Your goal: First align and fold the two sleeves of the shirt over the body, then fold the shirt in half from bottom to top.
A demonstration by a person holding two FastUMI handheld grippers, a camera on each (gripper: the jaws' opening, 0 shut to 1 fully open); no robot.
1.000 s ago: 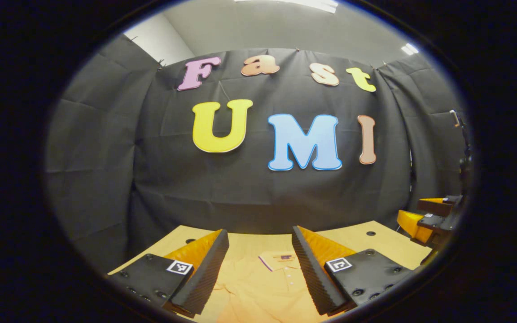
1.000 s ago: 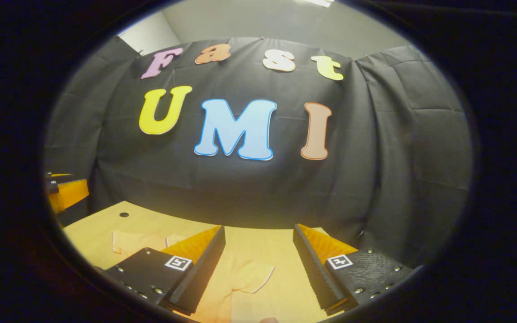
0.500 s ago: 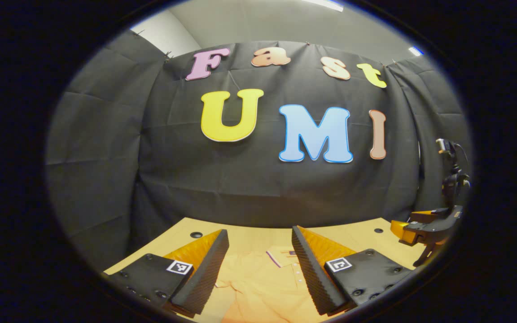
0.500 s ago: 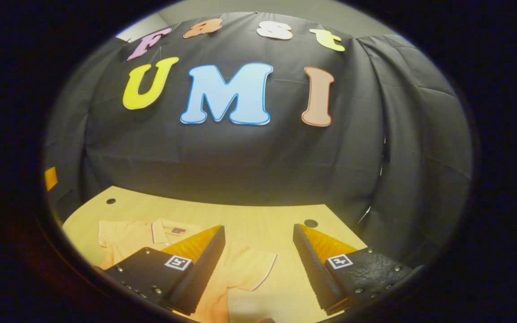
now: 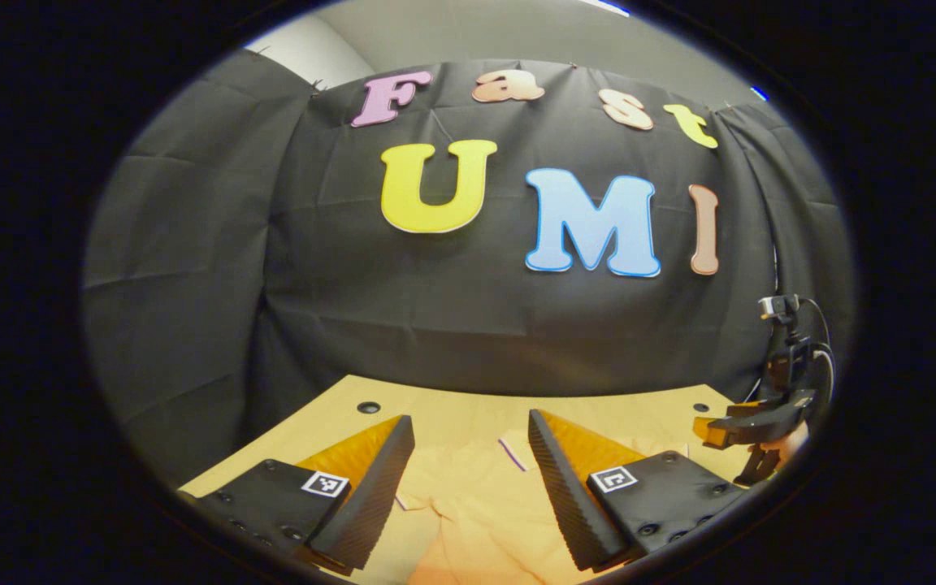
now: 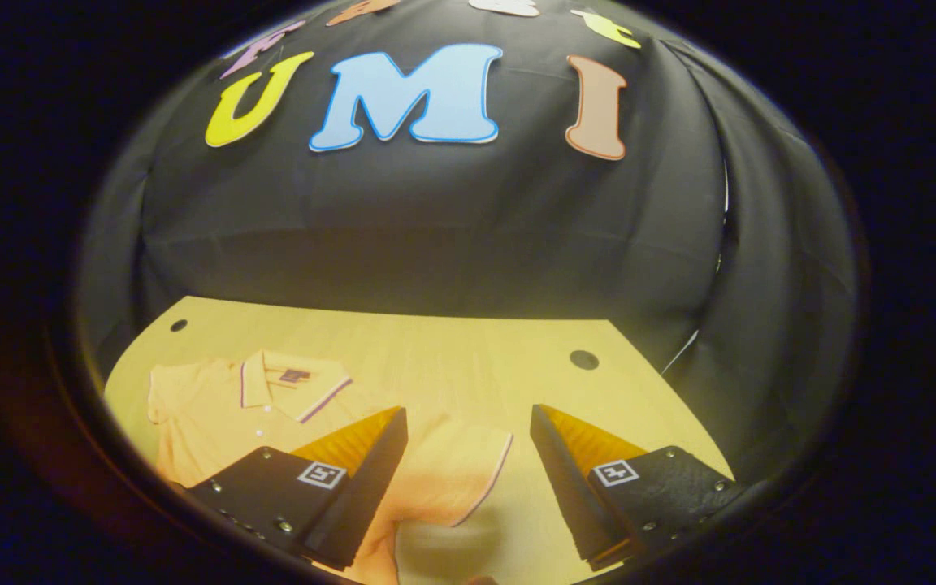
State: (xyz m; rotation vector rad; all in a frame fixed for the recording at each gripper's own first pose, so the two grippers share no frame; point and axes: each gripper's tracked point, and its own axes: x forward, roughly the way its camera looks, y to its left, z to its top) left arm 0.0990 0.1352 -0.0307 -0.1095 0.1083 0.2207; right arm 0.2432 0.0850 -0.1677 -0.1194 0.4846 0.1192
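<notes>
An orange polo shirt [image 6: 216, 406] with a striped collar lies flat on the wooden table [image 6: 452, 357]. In the right gripper view its right sleeve [image 6: 460, 467] spreads out between the fingers of my right gripper [image 6: 468, 487], which hovers open above it. My left gripper [image 5: 468, 487] is open too, held over the shirt's chest [image 5: 484, 504] just short of the collar [image 5: 513, 453]. At the right edge of the left gripper view the right gripper [image 5: 748, 426] hangs over the table, with a hand behind it.
The black cloth wall [image 5: 435, 325] rises right behind the table's far edge. Round holes [image 6: 583, 358] sit near the table's back corners. Bare tabletop lies to the right of the sleeve in the right gripper view.
Both views have tilted down, so more table and shirt show. The right gripper has come closer over the right sleeve. The left gripper has shifted left along the shirt. Both stayed open.
</notes>
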